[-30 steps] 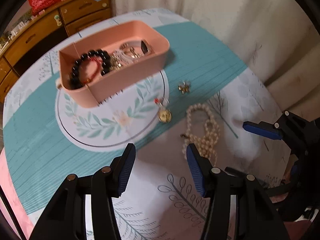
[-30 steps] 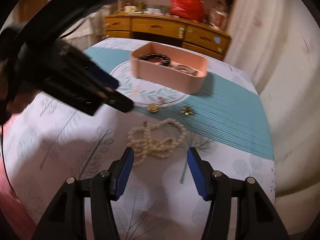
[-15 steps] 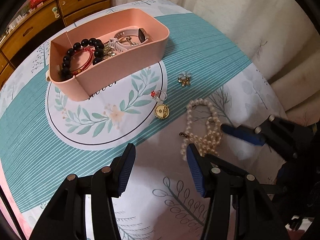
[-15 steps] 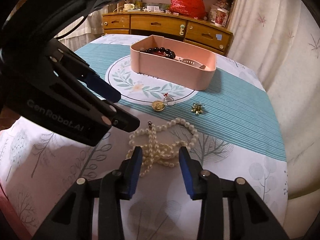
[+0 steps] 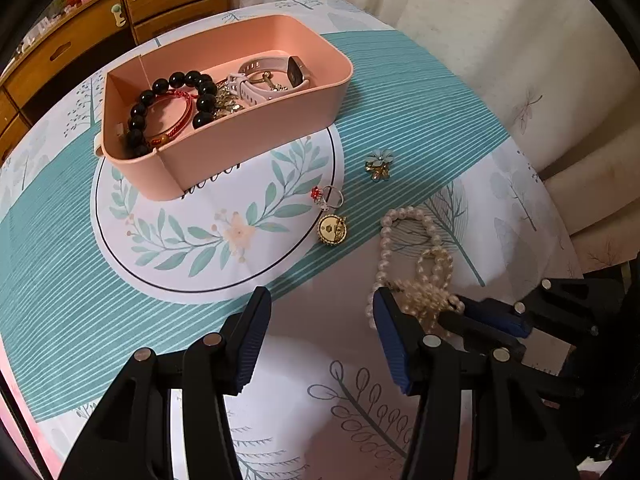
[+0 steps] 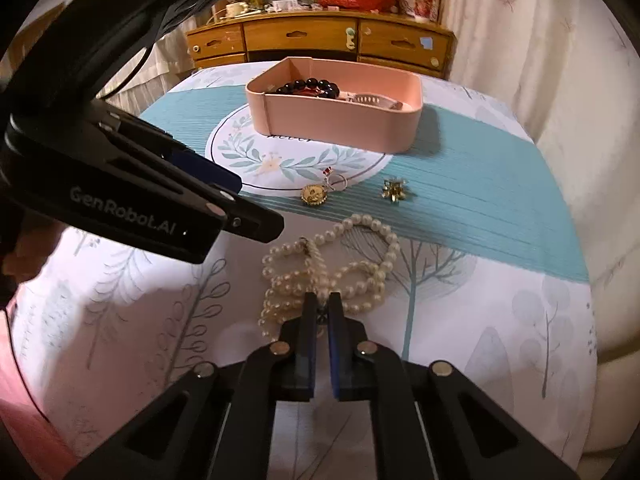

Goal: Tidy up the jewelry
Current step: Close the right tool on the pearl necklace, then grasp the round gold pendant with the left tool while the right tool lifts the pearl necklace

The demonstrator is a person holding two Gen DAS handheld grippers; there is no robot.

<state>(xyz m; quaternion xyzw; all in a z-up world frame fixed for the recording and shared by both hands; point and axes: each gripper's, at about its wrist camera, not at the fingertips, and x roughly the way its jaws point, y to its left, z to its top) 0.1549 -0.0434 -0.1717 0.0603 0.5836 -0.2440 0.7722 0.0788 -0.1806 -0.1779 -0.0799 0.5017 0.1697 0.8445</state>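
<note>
1. In the left wrist view, the left gripper (image 5: 320, 332) hung over the tablecloth (image 5: 60, 280) with its jaws about half apart and nothing between them.
2. The pink box (image 5: 256, 136) sat on the round leaf-printed patch of the cloth. It held a black bead bracelet (image 5: 172, 108), a red cord bracelet (image 5: 176, 116) and a pale pink watch (image 5: 272, 76).
3. In front of the box, on the cloth, lay a ring (image 5: 330, 196) with a red stone, touching or just beside a round gold pendant (image 5: 332, 230).
4. To the right of the box's front corner lay a small flower brooch (image 5: 379, 165), apart from the other pieces.
5. The pearl necklace (image 5: 416, 264) lay bunched further from the box than the pendant. The right gripper (image 5: 460, 312) reached in from the right, its tips pressed into the near end of the pearls.
6. In the right wrist view, the right gripper (image 6: 323, 304) had its jaws nearly together, pinched on strands of the pearl necklace (image 6: 332, 264). Whether the necklace had left the cloth could not be told.
7. The box (image 6: 336, 116) stood well beyond the pearls, with the pendant (image 6: 314, 194), ring (image 6: 334, 178) and brooch (image 6: 394, 190) between box and necklace.
8. The left gripper (image 6: 224, 196) crossed the left of this view, above the cloth (image 6: 500, 300).
9. A wooden dresser (image 6: 320, 40) stood behind the box.
</note>
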